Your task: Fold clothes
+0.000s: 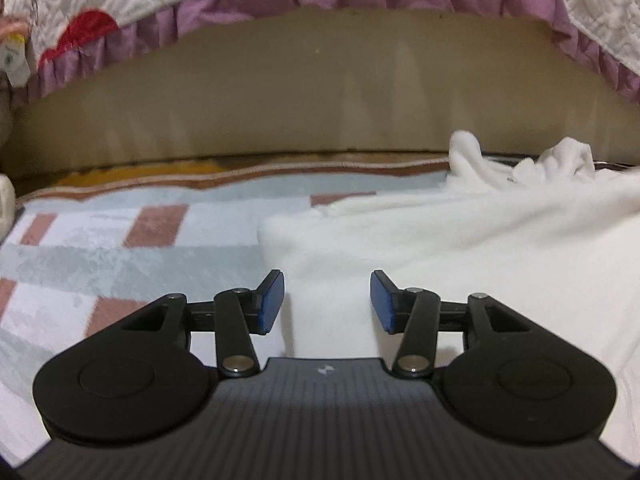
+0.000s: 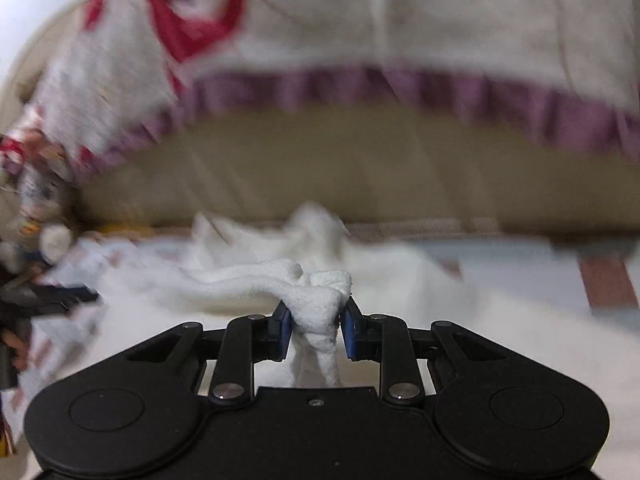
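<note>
A white fleece garment lies spread over a checked bedcover, filling the right half of the left wrist view. My left gripper hangs open just above the garment's near left edge, with nothing between its blue pads. In the right wrist view the same white garment is bunched up, and my right gripper is shut on a twisted fold of it, lifted a little off the bed. The left gripper shows as a dark blur at the far left of that view.
A beige headboard or wall panel stands behind the bed. A quilted white cover with red patches and a purple frill hangs over it. Soft toys and clutter sit at the left end of the bed.
</note>
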{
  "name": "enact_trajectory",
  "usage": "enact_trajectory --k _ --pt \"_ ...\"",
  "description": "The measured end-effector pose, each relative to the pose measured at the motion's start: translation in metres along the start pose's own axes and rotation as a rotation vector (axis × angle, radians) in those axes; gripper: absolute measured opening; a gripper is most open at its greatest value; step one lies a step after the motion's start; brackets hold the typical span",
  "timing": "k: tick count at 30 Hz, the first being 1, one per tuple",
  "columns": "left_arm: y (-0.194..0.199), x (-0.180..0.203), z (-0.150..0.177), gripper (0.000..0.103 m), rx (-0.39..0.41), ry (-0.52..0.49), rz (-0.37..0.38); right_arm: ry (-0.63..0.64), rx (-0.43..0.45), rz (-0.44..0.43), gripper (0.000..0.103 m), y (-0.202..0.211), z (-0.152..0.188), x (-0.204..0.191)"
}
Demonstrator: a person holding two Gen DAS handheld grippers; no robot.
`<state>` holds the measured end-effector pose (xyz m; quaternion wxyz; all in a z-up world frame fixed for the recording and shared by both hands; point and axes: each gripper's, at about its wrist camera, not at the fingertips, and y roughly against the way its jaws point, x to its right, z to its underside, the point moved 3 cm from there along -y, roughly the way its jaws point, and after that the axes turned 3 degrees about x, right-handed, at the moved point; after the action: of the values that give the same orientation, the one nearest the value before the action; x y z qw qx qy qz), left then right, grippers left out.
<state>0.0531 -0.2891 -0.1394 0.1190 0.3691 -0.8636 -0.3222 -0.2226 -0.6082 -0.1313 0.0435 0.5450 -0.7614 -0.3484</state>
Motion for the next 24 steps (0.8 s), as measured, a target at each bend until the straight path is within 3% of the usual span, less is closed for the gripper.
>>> enact_trajectory --k 4,7,9,13,17,20,24 --pt "-0.013 -0.008 0.01 0.049 -0.045 0.031 -0.073 -0.021 -0.088 0.039 0.031 -0.018 0.015 0.015" --pt "-0.014 -0.017 0.015 0.05 -0.053 0.035 -0.176 0.005 -0.072 0.048 0.034 -0.021 0.02 0.019" --pt "-0.006 -0.024 0.016 0.049 -0.04 0.036 -0.238 0.021 -0.081 0.043 0.045 -0.018 0.022 0.017" --pt "0.04 -0.016 0.026 0.05 0.014 0.066 -0.103 0.048 -0.122 0.026 0.048 -0.01 0.027 0.01" --pt "0.078 0.022 0.049 0.05 0.04 -0.068 0.005 0.075 -0.162 0.009 0.048 -0.001 0.032 0.002" --pt "0.083 0.044 0.069 0.05 0.031 -0.156 0.026 0.096 -0.192 -0.004 0.048 0.006 0.036 -0.003" --pt "0.07 0.037 0.079 0.051 -0.012 -0.061 0.06 0.13 -0.232 -0.01 0.054 0.012 0.042 -0.01"
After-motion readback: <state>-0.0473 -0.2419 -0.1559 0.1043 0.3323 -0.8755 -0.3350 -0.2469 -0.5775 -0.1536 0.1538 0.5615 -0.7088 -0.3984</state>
